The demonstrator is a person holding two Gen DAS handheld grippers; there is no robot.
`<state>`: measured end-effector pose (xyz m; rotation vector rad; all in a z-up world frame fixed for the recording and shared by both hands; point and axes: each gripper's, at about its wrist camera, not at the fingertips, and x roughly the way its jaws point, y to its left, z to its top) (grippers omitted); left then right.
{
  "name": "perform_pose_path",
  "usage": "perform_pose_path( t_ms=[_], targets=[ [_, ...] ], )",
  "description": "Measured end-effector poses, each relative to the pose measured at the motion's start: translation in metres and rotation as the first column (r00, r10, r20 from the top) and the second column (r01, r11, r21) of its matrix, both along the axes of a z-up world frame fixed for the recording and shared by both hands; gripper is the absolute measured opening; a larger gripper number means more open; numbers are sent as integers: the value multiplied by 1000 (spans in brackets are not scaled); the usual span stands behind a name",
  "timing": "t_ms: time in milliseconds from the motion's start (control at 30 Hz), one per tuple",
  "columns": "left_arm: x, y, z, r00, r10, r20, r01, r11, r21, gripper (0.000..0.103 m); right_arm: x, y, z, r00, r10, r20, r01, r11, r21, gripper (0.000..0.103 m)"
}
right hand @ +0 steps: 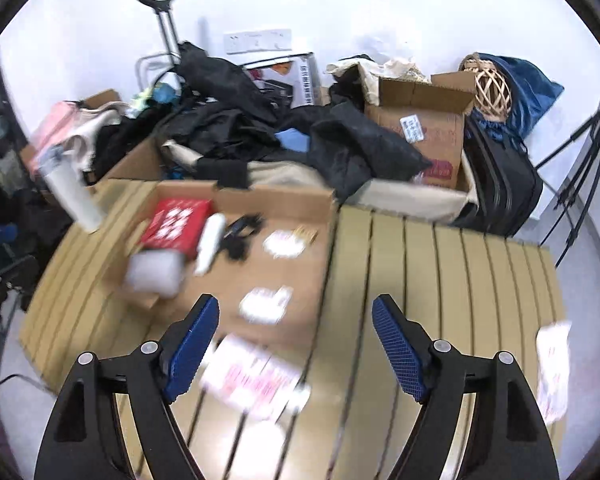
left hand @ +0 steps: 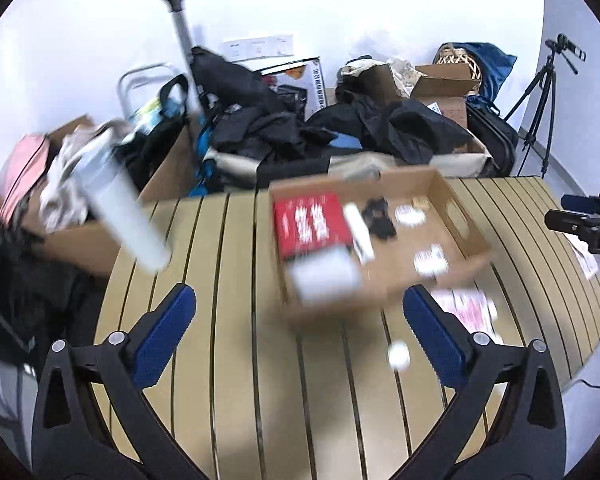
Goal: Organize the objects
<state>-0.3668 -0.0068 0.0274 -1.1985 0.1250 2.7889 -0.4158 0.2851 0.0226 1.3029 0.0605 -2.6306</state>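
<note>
A shallow cardboard box (left hand: 456, 216) (right hand: 276, 200) lies on the slatted tan table (left hand: 236, 360) (right hand: 440, 264). In it are a red box (left hand: 310, 220) (right hand: 176, 220), a white block (left hand: 326, 274) (right hand: 154, 272), a white stick-shaped item (left hand: 358, 234) (right hand: 210, 242), a black item (left hand: 378, 216) (right hand: 240, 232) and small white packets (left hand: 430, 260) (right hand: 266, 304). A white tumbler (left hand: 120, 208) (right hand: 74, 196) stands at the table's left edge. A pink-and-white pack (left hand: 466, 308) (right hand: 256, 376) lies in front of the box. My left gripper (left hand: 300, 328) is open and empty above the table. My right gripper (right hand: 296, 340) is open and empty above the pack.
Behind the table are cardboard boxes (right hand: 424, 128), black clothes (left hand: 268, 120), a trolley handle (left hand: 176, 4), a wicker ball (right hand: 492, 88) and a tripod (left hand: 540, 96). A small white item (left hand: 398, 354) lies on the table. A printed sheet (right hand: 554, 368) lies at the right edge.
</note>
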Motion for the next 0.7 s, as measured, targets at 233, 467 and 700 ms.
perform_pose_path(
  t_ms=[233,467,700],
  targets=[
    [153,-29,-30,997,69,-44,-64,991,115,103,147,-11,-33,998,25,-53,-31,993,-112,82],
    [191,-23,-48,998,57,-2,-56,991,124,103,221,-27,-98,999,-24,32,28,991,-132,82],
    [205,4,-50,999,17,-31,-14,997,75,103,253,-35,-103,999,35,14,-35,999,-25,82]
  ],
)
